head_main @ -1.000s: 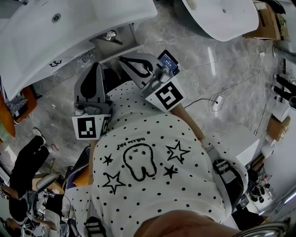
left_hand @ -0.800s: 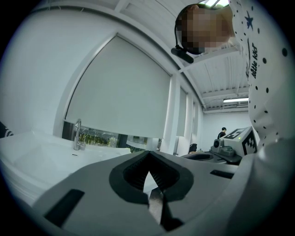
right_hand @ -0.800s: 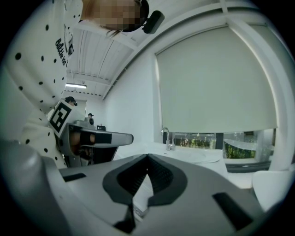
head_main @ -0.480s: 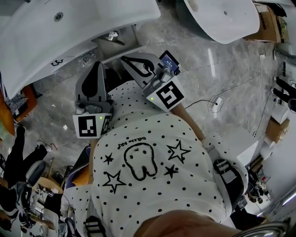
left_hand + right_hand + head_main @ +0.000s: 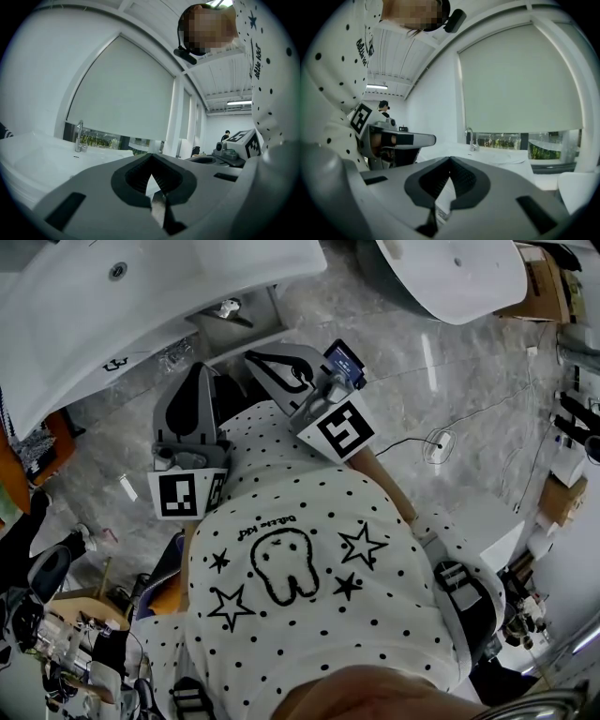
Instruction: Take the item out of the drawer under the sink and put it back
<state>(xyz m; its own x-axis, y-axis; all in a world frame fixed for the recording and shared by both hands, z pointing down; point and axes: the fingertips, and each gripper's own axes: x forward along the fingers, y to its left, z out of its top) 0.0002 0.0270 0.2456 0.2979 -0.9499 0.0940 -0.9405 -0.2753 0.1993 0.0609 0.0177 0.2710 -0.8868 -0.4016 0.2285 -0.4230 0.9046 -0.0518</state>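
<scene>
Close against the person's dotted shirt (image 5: 300,521), the left claw (image 5: 199,376) and the right claw (image 5: 253,360) are both closed, tips together, holding nothing. Just beyond them stands the white sink (image 5: 84,324) with its faucet (image 5: 78,136). The drawer and its item cannot be made out.

Two grippers, two basins, one tap

There are two grey two-jaw tools, the left gripper (image 5: 199,373) and the right gripper (image 5: 253,358), each with one black-and-white marker cube. Two white ceramic basins sit at upper left (image 5: 56,329) and upper right (image 5: 450,268). There is one chrome tap (image 5: 78,137), one pale roller blind (image 5: 122,93) and two brown cardboard boxes (image 5: 541,282) (image 5: 561,501). The white dotted shirt (image 5: 309,652) carries four black stars.
</scene>
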